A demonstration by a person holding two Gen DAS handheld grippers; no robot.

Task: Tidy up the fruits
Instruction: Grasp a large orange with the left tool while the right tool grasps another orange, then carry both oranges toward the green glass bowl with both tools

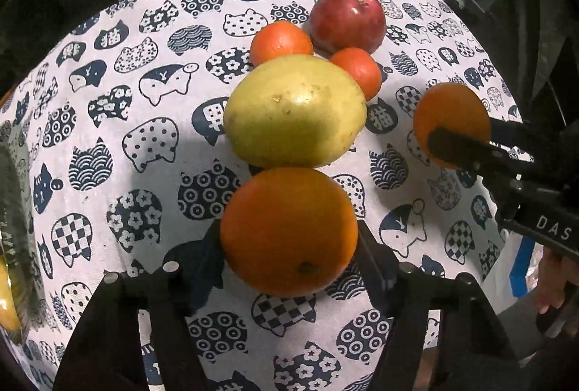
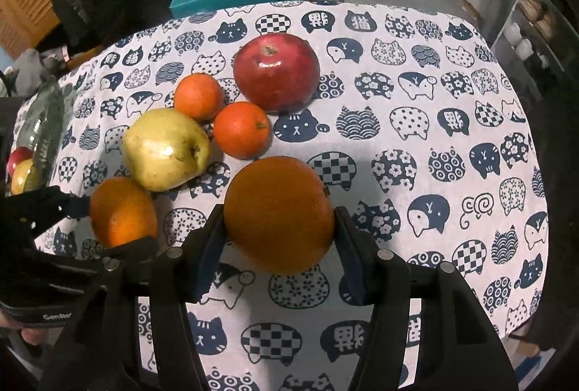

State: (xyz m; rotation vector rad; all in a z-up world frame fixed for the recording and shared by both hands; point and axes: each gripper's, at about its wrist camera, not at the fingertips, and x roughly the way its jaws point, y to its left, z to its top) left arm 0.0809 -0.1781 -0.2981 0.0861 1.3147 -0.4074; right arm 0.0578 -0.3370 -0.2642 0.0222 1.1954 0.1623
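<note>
Presently an orange [image 1: 288,231] is pinched by the left hand-held gripper [image 1: 289,246] on the cat-print desk [image 1: 108,101], just before a yellow apple [image 1: 295,110]; a second orange [image 2: 278,214] is clamped by the right hand-held gripper [image 2: 279,231]; two tangerines [image 2: 241,129] and a red apple [image 2: 277,72] are seen farther back.

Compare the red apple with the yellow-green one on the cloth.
The red apple is deep red and glossy; the yellow apple is pale yellow-green with small brown blemishes. The red apple's top points up toward the camera, while the yellow apple lies tipped on its side. The red apple sits at the far end of the group; the yellow apple lies nearer, beside an orange. Both rest free on the cloth, beside the tangerines, with no gripper on them.
</note>
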